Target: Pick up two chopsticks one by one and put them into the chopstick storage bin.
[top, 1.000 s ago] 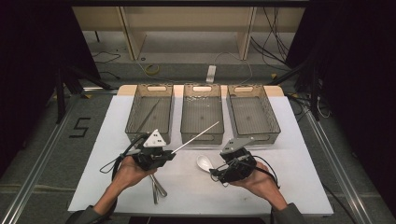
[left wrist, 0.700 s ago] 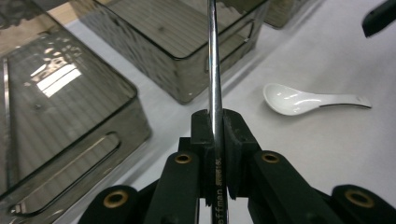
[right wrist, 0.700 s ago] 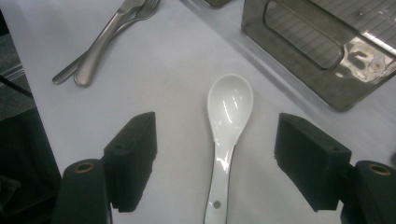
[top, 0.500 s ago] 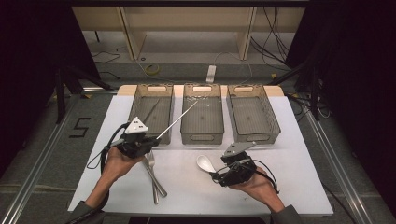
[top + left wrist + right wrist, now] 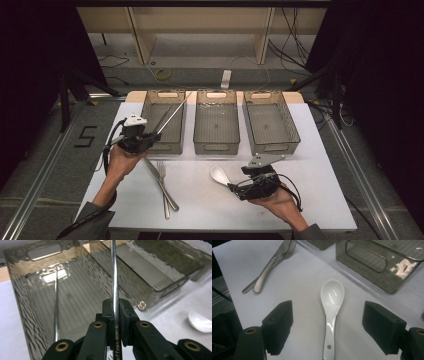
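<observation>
Spoon (image 5: 332, 312) lay btwn your R tool (image 5: 327, 327) pads, handle toward you, jaws just opened wide, nothing gripped | L tool (image 5: 115, 312) clamped chopstick (image 5: 114, 277) over left bin (image 5: 22, 302).

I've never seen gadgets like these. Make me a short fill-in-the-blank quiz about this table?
1. The left gripper is shut on a metal ____.
2. The white spoon lies between the right gripper's ____ jaws.
3. ____ plastic bins stand in a row.
4. The knife lies beside a ____.

Missing: chopstick; open; Three; fork
</observation>
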`<state>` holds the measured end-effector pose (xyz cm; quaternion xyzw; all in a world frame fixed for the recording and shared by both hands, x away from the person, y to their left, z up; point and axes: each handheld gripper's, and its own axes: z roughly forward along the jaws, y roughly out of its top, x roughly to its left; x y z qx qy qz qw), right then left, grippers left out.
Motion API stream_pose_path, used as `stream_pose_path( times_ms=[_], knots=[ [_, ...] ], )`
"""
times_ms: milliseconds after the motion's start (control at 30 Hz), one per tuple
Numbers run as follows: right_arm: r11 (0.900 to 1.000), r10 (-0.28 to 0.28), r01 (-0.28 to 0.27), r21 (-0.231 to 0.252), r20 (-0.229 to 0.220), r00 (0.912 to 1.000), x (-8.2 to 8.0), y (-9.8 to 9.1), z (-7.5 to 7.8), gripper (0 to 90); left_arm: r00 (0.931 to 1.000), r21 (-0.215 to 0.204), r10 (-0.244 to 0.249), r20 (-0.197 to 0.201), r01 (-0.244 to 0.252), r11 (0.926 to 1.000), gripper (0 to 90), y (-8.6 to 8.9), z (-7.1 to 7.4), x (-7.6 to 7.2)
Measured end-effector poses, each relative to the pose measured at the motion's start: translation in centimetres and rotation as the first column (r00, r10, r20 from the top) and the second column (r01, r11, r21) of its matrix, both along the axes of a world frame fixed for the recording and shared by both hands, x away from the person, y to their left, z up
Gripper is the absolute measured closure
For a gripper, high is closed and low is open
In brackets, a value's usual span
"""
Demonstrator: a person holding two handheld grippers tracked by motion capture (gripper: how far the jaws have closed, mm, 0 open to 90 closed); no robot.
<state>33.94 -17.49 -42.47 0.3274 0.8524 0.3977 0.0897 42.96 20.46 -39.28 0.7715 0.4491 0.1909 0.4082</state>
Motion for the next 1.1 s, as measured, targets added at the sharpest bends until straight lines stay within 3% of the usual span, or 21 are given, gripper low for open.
stream_pose_path(
  times_ms=[133,533,1100],
  knots=[
    [1.0000,0.000,0.000,0.000,-0.004,1.0000,-0.1,-0.1,-0.1,25.6,0.9997,0.018,0.026,0.000,-0.026,0.9995,83.6,0.1,0.1,0.8],
    [1.0000,0.003,-0.003,-0.001,-0.002,1.0000,-0.4,0.1,-0.2,25.5,0.9921,-0.022,0.125,-0.009,-0.125,0.9919,83.6,1.7,-0.1,2.6],
    [1.0000,0.009,-0.009,-0.005,-0.008,0.9999,-0.6,0.0,-0.3,25.6,0.9825,0.041,0.173,-0.069,-0.171,0.9845,83.5,1.6,-1.3,5.3]
  ],
)
